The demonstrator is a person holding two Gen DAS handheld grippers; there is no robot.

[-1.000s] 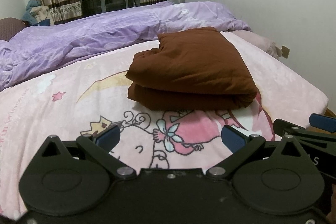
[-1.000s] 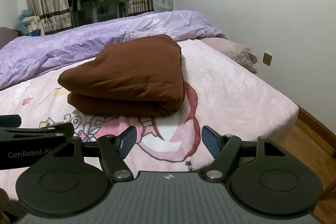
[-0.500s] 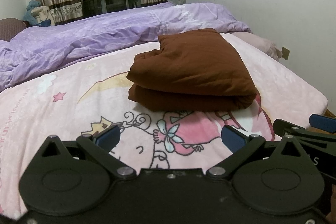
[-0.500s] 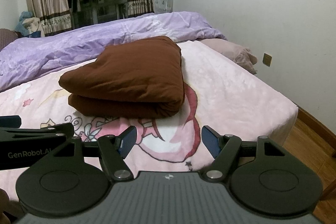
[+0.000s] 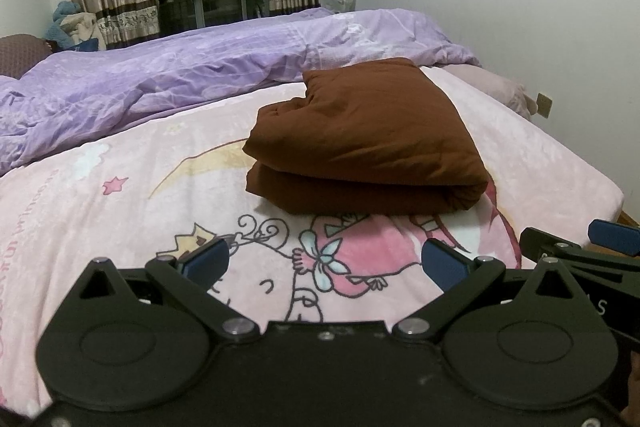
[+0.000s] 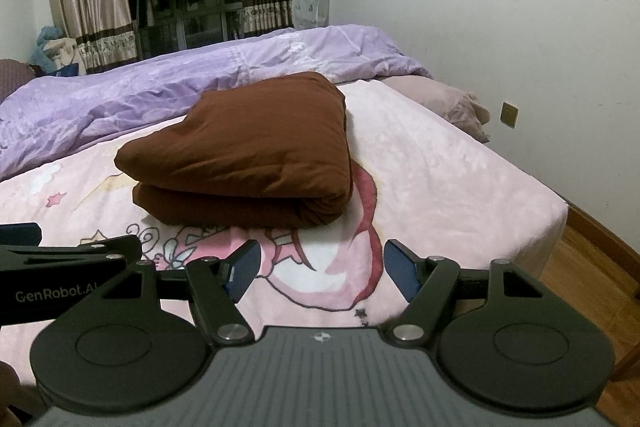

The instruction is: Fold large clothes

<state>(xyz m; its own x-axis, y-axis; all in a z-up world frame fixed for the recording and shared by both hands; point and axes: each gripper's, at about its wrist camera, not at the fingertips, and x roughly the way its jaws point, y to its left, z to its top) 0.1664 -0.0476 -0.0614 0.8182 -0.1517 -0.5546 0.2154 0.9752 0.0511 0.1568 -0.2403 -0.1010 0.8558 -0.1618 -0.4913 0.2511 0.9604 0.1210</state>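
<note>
While both claws are gaping empty, the folded brown garment (image 6: 244,147) is lying ahead on the bed (image 6: 460,187), left of the right claw (image 6: 320,269), right of the left claw (image 5: 326,263).

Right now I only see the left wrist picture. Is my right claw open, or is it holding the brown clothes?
Observer: Open. The right claw has both blue pads apart, with only the pink blanket behind the gap. The folded brown clothes lie farther up the bed, clear of it.
Operator: What's past the bed's edge on that side?
Observer: A wooden floor, with a brown skirting board along the wall.
Operator: Can you see my left claw from there?
Observer: Yes, the left claw shows side-on at the picture's left edge, with a GenRobot label on it.
</note>
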